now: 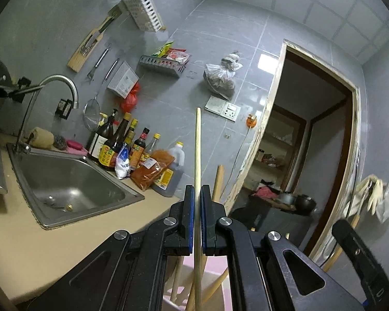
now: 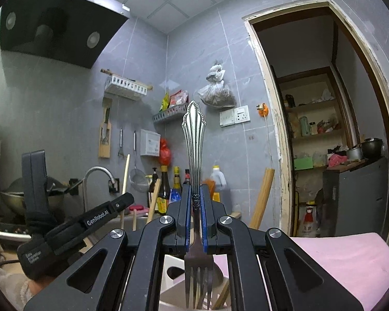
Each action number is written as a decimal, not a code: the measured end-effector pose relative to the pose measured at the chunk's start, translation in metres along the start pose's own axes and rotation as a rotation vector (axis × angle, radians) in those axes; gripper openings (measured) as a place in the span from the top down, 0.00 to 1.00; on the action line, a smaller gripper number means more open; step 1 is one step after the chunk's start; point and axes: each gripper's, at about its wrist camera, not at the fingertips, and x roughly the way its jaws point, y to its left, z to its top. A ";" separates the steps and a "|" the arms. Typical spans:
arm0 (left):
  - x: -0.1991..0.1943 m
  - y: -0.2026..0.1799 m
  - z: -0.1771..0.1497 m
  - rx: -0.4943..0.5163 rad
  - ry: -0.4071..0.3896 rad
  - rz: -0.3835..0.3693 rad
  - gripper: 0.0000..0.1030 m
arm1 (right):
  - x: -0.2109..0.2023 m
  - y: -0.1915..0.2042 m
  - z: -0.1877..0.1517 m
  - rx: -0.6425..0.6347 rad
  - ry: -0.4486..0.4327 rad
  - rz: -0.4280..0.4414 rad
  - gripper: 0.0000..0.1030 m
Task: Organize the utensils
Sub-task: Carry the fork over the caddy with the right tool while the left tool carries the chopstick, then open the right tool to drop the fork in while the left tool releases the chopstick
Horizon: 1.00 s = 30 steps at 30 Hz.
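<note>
Above the holder: both grippers hang over a white holder (image 2: 168,264) that stands on a pink mat (image 2: 345,261).
Left gripper (image 1: 197,217): jaws clamped on a single wooden chopstick (image 1: 197,145), which stands upright, its upper end well above the jaws and its lower end reaching down toward the holder.
Right gripper (image 2: 196,217): jaws clamped on the neck of a metal fork (image 2: 194,140); the ornate handle points up, the tines point down into the holder's opening.
Holder contents: several wooden sticks (image 1: 177,277) lean inside it, seen below the left gripper; how many, I cannot tell.
Surface (image 1: 39,254): beige, left of the holder, with a steel sink (image 1: 64,178) set into it.
Sink contents: a small object lies near the drain; too small to name.
Beyond the sink: sauce bottles (image 1: 114,140), a large oil jug (image 1: 172,171) and a bag of red powder (image 1: 153,168) stand against the wall.
Wall baskets: a white basket (image 1: 142,10) high up; a grey basket (image 1: 162,63) holding snack packets.
</note>
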 end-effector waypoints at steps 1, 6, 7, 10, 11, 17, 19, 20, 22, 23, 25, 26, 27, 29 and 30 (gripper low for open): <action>0.001 -0.002 -0.002 0.014 0.004 0.002 0.98 | 0.000 0.000 -0.002 -0.007 0.003 -0.004 0.96; 0.001 -0.007 -0.011 0.052 0.028 0.009 0.98 | 0.001 0.000 -0.009 -0.014 0.029 -0.006 0.96; 0.001 -0.008 -0.012 0.057 0.037 0.008 0.98 | 0.002 0.000 -0.010 -0.015 0.035 -0.006 0.96; 0.000 -0.009 -0.016 0.071 0.065 -0.003 0.98 | 0.003 -0.001 -0.011 -0.016 0.047 -0.006 0.96; 0.000 -0.010 -0.017 0.078 0.069 -0.004 0.98 | 0.004 -0.001 -0.012 -0.015 0.052 -0.007 0.96; -0.001 -0.016 -0.025 0.131 0.105 -0.022 0.97 | 0.003 -0.004 -0.016 0.002 0.063 0.003 0.95; -0.001 -0.018 -0.026 0.143 0.119 -0.028 0.97 | 0.004 -0.003 -0.016 0.001 0.066 0.008 0.95; -0.001 -0.018 -0.027 0.150 0.124 -0.032 0.97 | 0.004 -0.003 -0.016 0.000 0.067 0.010 0.94; -0.002 -0.020 -0.028 0.162 0.127 -0.037 0.97 | 0.004 -0.002 -0.016 -0.005 0.067 0.012 0.93; -0.003 -0.020 -0.029 0.165 0.128 -0.039 0.97 | 0.004 -0.002 -0.016 -0.007 0.065 0.013 0.93; -0.004 -0.020 -0.029 0.170 0.128 -0.045 0.96 | 0.003 -0.001 -0.016 -0.011 0.061 0.013 0.93; -0.005 -0.021 -0.030 0.171 0.128 -0.047 0.96 | 0.002 -0.001 -0.017 -0.011 0.059 0.013 0.93; -0.005 -0.020 -0.030 0.173 0.127 -0.048 0.96 | 0.002 -0.001 -0.017 -0.011 0.058 0.014 0.93; -0.007 -0.020 -0.029 0.173 0.125 -0.050 0.95 | 0.001 -0.001 -0.017 -0.010 0.054 0.012 0.92; -0.007 -0.019 -0.029 0.172 0.123 -0.051 0.95 | 0.001 -0.002 -0.017 -0.009 0.052 0.012 0.92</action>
